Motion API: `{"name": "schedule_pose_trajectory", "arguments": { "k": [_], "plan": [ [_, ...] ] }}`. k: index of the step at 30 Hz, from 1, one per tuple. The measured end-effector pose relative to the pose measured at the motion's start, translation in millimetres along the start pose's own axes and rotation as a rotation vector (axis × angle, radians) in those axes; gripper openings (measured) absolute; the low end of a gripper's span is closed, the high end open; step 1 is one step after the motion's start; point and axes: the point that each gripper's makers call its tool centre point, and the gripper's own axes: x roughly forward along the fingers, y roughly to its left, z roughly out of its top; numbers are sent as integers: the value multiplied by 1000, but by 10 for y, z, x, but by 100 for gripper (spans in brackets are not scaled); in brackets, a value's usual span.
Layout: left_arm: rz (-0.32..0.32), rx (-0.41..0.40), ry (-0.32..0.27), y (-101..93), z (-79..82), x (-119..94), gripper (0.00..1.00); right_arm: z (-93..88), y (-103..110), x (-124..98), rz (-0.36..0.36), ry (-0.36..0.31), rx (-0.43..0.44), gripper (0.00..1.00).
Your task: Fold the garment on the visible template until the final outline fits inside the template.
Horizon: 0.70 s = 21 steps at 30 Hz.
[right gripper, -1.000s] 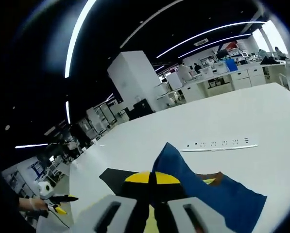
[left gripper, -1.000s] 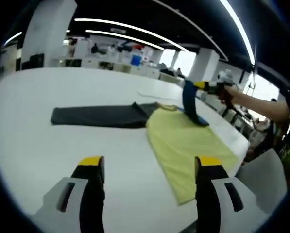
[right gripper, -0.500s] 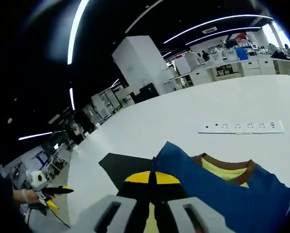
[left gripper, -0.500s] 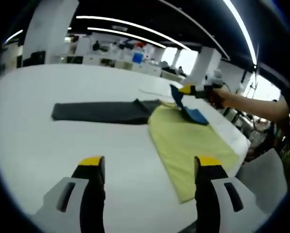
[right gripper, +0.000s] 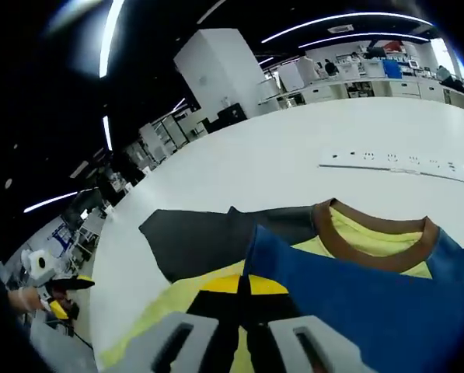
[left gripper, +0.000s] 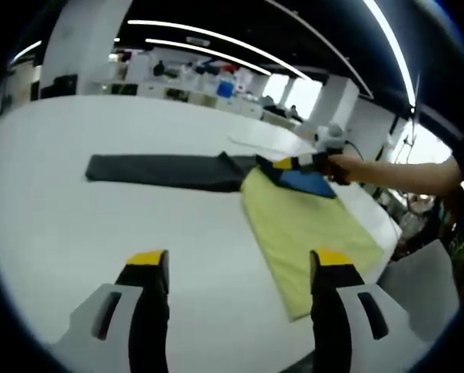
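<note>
Right gripper (right gripper: pixel 242 284) low, clamping blue sleeve (right gripper: pixel 371 295) — left gripper (left gripper: pixel 235 260) agape

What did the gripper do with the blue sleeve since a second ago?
The right gripper, shut on the blue sleeve, brought it down from up in the air and across onto the yellow shirt, toward the brown collar. It has not let go. The left gripper stayed open above the white table, and the dark grey template lies where it was.

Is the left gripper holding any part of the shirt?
No. The left gripper hovers open over the bare white table, beside the yellow shirt.
</note>
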Motion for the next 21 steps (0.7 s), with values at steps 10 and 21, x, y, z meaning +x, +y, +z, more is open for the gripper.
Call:
{"name": "schedule_pose_trajectory", "arguments": {
  "k": [10, 21],
  "plan": [
    [0, 0, -6, 11, 37, 20, 70, -95, 31, 57, 2, 22, -67, 0],
    [-7, 2, -10, -23, 55, 27, 70, -75, 143, -23, 51, -13, -128, 30]
  ]
}}
